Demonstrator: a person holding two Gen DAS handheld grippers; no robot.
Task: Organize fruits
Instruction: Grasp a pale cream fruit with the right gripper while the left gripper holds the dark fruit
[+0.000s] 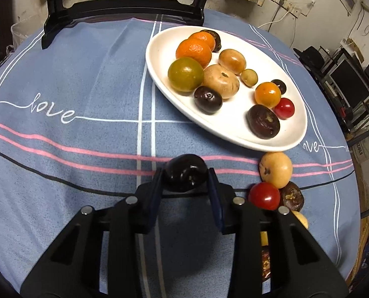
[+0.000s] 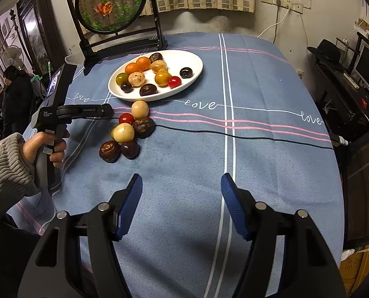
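Fruit is split between a white oval plate [image 2: 195,60] near the far edge of the table [image 2: 271,164] and a loose pile on the blue tablecloth [image 1: 60,79] just in front of it. The left gripper [image 1: 186,173] is pinching a dark plum [image 1: 186,172] between its two fingers, held above the cloth just short of the plate's near rim. The plum's a bit wider than tall, long axis running finger to finger, and its puckered end faces the camera.

The plate's long axis runs diagonally, from the far middle of the table toward the pile. On it: two oranges [image 1: 194,51], a green citrus [image 1: 185,74], a few tan fruits [image 1: 221,81], several dark ones [image 1: 263,121] and a red cherry tomato [image 1: 284,108], mostly bunched at the plate's far-left end.

The loose pile sits just off the plate's near rim: a tan fruit [image 2: 140,109], a red tomato [image 2: 126,118], a yellowish one [image 2: 123,132] and three dark brown ones [image 2: 110,151], all touching or nearly so.

The right gripper [image 2: 182,203] hangs over the near middle of the table, fingers spread wide with nothing between them, well apart from the fruit.
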